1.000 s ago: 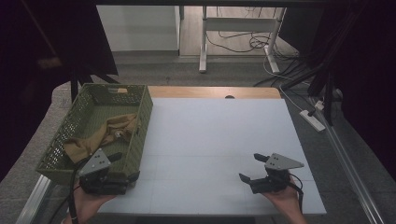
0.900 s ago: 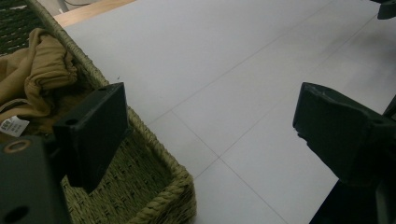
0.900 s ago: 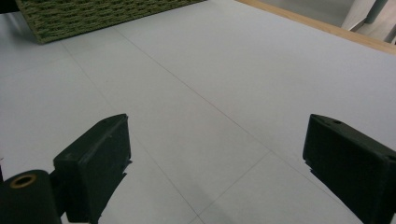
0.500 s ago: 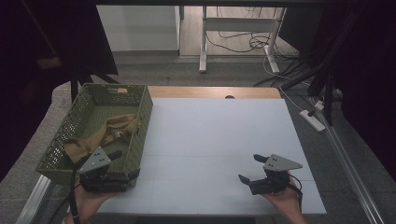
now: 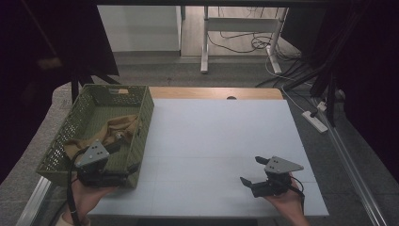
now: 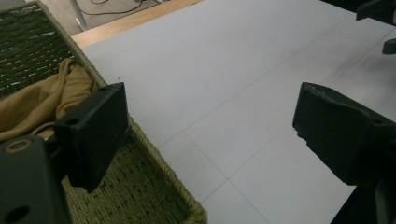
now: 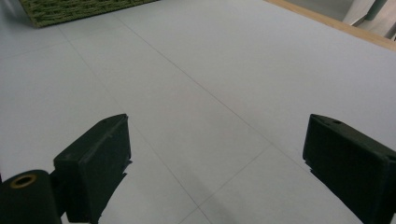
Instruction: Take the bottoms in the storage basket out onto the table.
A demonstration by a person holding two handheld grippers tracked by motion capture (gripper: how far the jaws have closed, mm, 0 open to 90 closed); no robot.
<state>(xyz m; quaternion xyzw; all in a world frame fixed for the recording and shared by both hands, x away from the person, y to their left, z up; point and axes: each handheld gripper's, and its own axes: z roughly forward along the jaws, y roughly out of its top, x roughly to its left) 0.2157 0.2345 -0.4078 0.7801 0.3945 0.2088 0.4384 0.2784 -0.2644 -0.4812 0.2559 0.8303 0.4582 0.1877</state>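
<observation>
The left hand-held gripper [image 5: 123, 157] sits at the near right corner of the green basket [image 5: 141, 127], which stands at the left edge of the bench [image 5: 221, 136]. In the left gripper view its jaws stand wide apart with nothing between them: one jaw hangs over the basket's woven rim [image 6: 154, 158], the other over bare bench. From the high view the jaw tips are dark against the dark weave and hard to separate from it, and the grey plate covers most of the gripper's body.

A tan cloth [image 5: 115, 132] lies crumpled inside the basket, toward its middle and left. In the left gripper view the cloth [image 6: 37, 102] shows just behind the left jaw, which hides part of it; whether the jaw touches it cannot be told. The lower folds of the cloth are sunk in shadow, and the basket's far wall is cut off at the top edge of that view.

The right hand-held gripper [image 5: 253, 170] rests low over the near right part of the bench, well apart from the basket, jaws spread wide and empty. Its own view shows plain white surface between the jaws, with a strip of the basket [image 7: 79, 8] clipped at the top left corner. The person's hands are partly cut off by the bottom edge of the high view.
</observation>
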